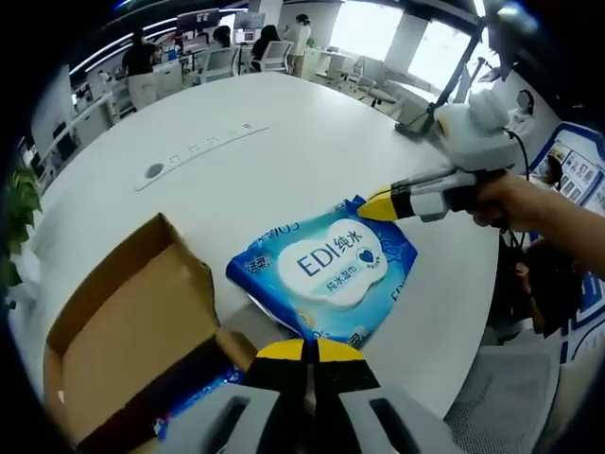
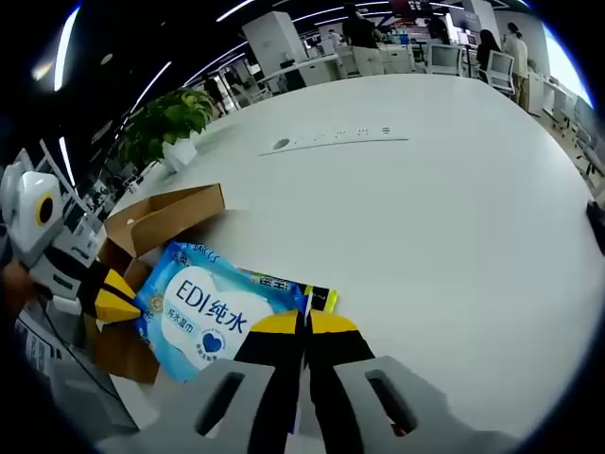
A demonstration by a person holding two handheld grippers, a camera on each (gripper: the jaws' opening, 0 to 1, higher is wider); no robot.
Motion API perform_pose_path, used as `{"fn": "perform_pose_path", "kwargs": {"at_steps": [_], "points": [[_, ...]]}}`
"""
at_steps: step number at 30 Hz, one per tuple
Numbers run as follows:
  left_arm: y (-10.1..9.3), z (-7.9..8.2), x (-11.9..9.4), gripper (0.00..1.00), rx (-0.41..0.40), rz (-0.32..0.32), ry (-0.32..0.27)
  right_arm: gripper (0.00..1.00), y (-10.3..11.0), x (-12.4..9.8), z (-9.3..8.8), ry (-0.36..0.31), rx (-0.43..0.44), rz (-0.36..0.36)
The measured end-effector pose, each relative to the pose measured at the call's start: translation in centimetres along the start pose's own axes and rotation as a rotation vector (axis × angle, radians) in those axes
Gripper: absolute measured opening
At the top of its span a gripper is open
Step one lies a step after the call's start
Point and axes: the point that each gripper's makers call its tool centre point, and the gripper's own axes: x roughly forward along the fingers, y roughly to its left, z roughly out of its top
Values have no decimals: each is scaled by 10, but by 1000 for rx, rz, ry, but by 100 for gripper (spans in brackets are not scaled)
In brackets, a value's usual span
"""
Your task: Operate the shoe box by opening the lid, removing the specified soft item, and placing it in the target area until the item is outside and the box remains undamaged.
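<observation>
A blue and white wet wipes pack (image 1: pixel 326 270) lies stretched between the two grippers, low over the white round table (image 1: pixel 284 123). My left gripper (image 1: pixel 307 348) is shut, its yellow tips pinching the pack's near edge. My right gripper (image 1: pixel 378 206), held by a hand, grips the far corner. In the right gripper view, the right gripper (image 2: pixel 302 322) is shut on the pack (image 2: pixel 203 307) edge, and the left gripper (image 2: pixel 115 301) holds the opposite side. The brown cardboard shoe box (image 1: pixel 123 331) stands with its lid open beside the pack; something blue (image 1: pixel 198 392) shows inside it.
A socket strip (image 1: pixel 194 151) is set into the table further out. A potted plant (image 2: pixel 165 118) stands past the table's edge near the box (image 2: pixel 165 218). A mesh chair (image 1: pixel 501 397) sits by the table's near edge. Desks, chairs and people fill the background.
</observation>
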Motion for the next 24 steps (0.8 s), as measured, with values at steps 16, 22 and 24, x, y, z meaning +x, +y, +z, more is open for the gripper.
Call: {"fn": "perform_pose_path", "kwargs": {"at_steps": [16,22,24], "points": [[2,-4,10,0,108,37,61,0,-5,11,-2,0,13,-7],[4,-3,10,0,124,58,66,0,-6,11,-3,-6,23,-14],[5,-2,8,0,135,66,58,0,-6,10,-4,-3,25,-21]]}}
